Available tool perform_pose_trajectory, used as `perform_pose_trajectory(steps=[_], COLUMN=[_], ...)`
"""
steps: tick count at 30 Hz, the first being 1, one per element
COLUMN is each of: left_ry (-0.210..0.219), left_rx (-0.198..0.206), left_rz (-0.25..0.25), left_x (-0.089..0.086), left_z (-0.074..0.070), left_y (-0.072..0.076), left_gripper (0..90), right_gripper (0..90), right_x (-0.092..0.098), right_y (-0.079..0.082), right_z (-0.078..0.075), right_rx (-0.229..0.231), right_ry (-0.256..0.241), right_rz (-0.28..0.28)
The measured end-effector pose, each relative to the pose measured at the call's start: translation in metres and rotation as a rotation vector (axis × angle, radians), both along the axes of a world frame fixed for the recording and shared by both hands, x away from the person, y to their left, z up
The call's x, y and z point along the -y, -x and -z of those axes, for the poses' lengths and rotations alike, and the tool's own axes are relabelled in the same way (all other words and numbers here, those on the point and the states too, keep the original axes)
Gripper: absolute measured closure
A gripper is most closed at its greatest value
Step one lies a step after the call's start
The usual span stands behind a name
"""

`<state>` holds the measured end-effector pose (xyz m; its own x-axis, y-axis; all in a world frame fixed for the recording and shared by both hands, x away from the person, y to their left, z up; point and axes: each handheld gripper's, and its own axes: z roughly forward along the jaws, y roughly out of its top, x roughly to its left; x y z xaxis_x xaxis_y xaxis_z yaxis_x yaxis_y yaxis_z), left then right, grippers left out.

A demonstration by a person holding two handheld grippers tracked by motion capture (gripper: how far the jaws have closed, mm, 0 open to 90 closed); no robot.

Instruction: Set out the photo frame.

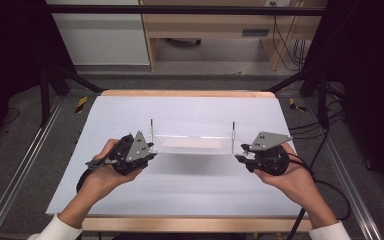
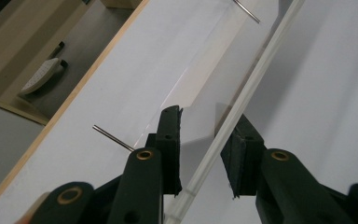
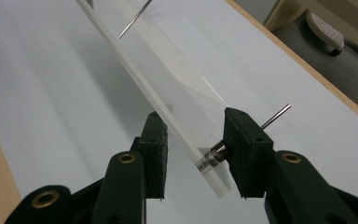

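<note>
A clear acrylic plate (image 1: pixel 192 144) with two thin upright metal pins (image 1: pixel 151 127) (image 1: pixel 233 130) sits mid-table and casts a shadow on its near side. My left gripper (image 1: pixel 150 152) is at its left end and my right gripper (image 1: pixel 240 156) at its right end. In the left gripper view the plate's edge (image 2: pixel 256 74) runs between the jaws of the left gripper (image 2: pixel 205 149), which are apart; it touches one finger (image 2: pixel 242 149). In the right gripper view the right gripper (image 3: pixel 198 149) straddles the plate (image 3: pixel 177 84), jaws apart. A pin's metal collar (image 3: pixel 213 156) touches one pad.
The white tabletop (image 1: pixel 130 110) has a wooden rim (image 1: pixel 180 93). Dark frame posts (image 1: pixel 45 95) stand at both far corners, cables (image 1: pixel 325 130) trail at the right, and a desk (image 1: pixel 205 30) stands beyond the table.
</note>
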<state>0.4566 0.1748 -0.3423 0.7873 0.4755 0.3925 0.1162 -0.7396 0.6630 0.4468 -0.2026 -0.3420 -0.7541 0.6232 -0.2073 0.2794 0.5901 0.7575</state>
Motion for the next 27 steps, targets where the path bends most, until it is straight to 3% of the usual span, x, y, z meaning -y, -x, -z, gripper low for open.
perform_pose_trajectory(steps=[10, 17, 24, 25, 27], left_ry=[0.002, 0.009, -0.002, 0.003, 0.002], left_rx=[-0.040, -0.051, -0.056, -0.057, -0.057], left_rz=[0.017, 0.017, 0.023, 0.022, 0.023], left_x=[0.002, 0.002, 0.002, 0.002, 0.002], left_z=[-0.012, -0.014, -0.016, -0.016, -0.015], left_y=[-0.013, -0.016, -0.017, -0.017, -0.017], left_gripper=[70.0, 70.1, 70.2, 70.2, 70.2], right_gripper=[60.5, 59.4, 45.4, 38.9, 38.3], right_x=[0.004, 0.005, 0.009, 0.010, 0.010], right_y=[-0.016, -0.016, -0.013, -0.013, -0.012], right_z=[-0.011, -0.009, -0.002, 0.002, 0.004], right_rx=[-0.025, -0.003, 0.041, 0.047, 0.049], right_ry=[0.005, -0.023, -0.064, -0.069, -0.067], right_rz=[0.010, 0.020, 0.069, 0.069, 0.069])
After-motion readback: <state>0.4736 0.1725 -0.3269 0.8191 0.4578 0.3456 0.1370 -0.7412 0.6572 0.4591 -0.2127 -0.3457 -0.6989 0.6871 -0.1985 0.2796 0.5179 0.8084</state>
